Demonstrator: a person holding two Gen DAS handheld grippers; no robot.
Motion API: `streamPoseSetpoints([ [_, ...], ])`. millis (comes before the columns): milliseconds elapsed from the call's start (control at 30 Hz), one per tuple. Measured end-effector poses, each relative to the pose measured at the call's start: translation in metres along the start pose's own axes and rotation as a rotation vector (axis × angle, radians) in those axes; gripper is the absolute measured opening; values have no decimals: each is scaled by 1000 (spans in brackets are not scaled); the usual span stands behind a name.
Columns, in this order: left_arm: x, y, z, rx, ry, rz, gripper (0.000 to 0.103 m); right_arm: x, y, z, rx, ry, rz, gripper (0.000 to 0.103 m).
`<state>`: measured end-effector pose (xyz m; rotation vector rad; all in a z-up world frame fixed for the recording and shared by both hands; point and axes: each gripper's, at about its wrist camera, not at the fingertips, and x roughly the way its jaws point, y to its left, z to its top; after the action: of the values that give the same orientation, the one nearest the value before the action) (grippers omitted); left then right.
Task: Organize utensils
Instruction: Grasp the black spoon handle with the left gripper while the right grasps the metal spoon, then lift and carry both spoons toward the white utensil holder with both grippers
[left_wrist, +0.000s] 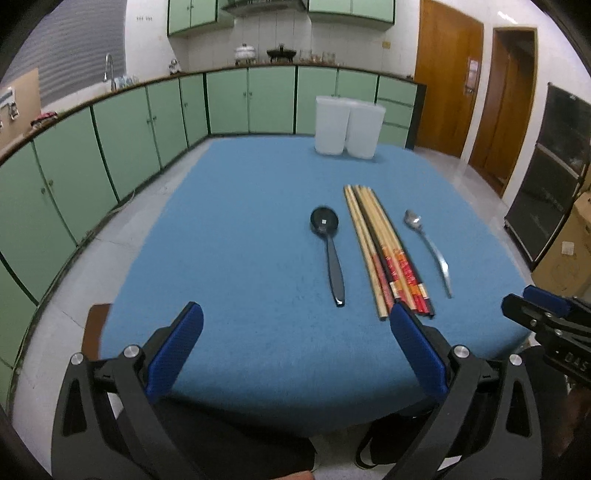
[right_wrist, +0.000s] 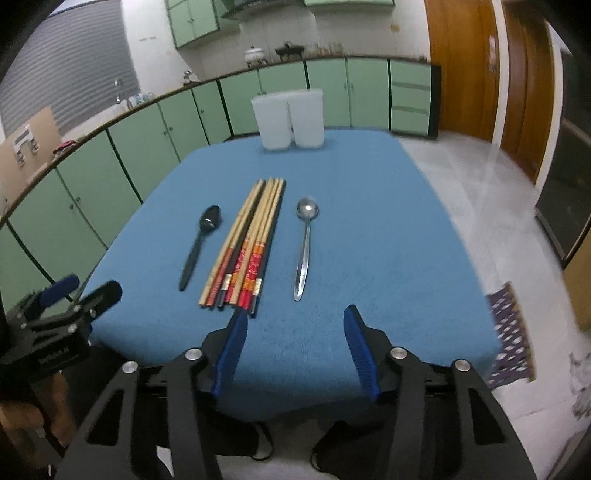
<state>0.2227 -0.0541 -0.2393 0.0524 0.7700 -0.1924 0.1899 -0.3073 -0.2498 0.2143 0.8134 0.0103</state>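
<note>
On the blue table (left_wrist: 229, 236) lie a black spoon (left_wrist: 328, 243), a bundle of several chopsticks (left_wrist: 380, 251) and a metal spoon (left_wrist: 430, 247), side by side. In the right wrist view they show as black spoon (right_wrist: 199, 243), chopsticks (right_wrist: 247, 247) and metal spoon (right_wrist: 304, 243). Two white holders (left_wrist: 349, 125) stand at the far edge, also in the right wrist view (right_wrist: 288, 118). My left gripper (left_wrist: 295, 325) is open and empty over the near edge, left of the utensils. My right gripper (right_wrist: 293, 325) is open and empty, just short of the metal spoon's handle.
Green cabinets (left_wrist: 140, 122) line the far and left walls. Wooden doors (left_wrist: 476, 85) stand at the right. Cardboard boxes (left_wrist: 569, 251) and a dark cabinet (left_wrist: 554, 173) sit right of the table. A patterned mat (right_wrist: 511, 332) lies on the floor.
</note>
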Motion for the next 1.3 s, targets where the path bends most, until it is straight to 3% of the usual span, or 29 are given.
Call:
streamPoseSetpoints([
  [300,60,-2,1,-12,94,8,98,66,-12,10,-1,52,-19,48],
  [600,81,-5,0,27,112,30,95,85,-6,14,-96,25,-60,42],
  [633,82,-6,0,32,104,30,92,86,-5,14,-104,18,-62,40],
  [733,81,-9,2,42,81,14,72,86,-5,14,-121,-3,-55,28],
  [800,78,-12,4,45,73,-14,49,87,-5,15,-122,-6,-48,16],
  [833,77,-13,4,44,71,-32,44,87,-5,16,-122,-5,-45,12],
  [900,76,-15,4,42,71,-60,24,86,-6,16,-118,-3,-42,12],
  [967,75,-15,5,30,74,-81,13,86,-6,16,-109,-3,-36,11],
  [1300,54,-14,33,-5,43,-120,12,59,-1,36,-77,-54,10,10],
])
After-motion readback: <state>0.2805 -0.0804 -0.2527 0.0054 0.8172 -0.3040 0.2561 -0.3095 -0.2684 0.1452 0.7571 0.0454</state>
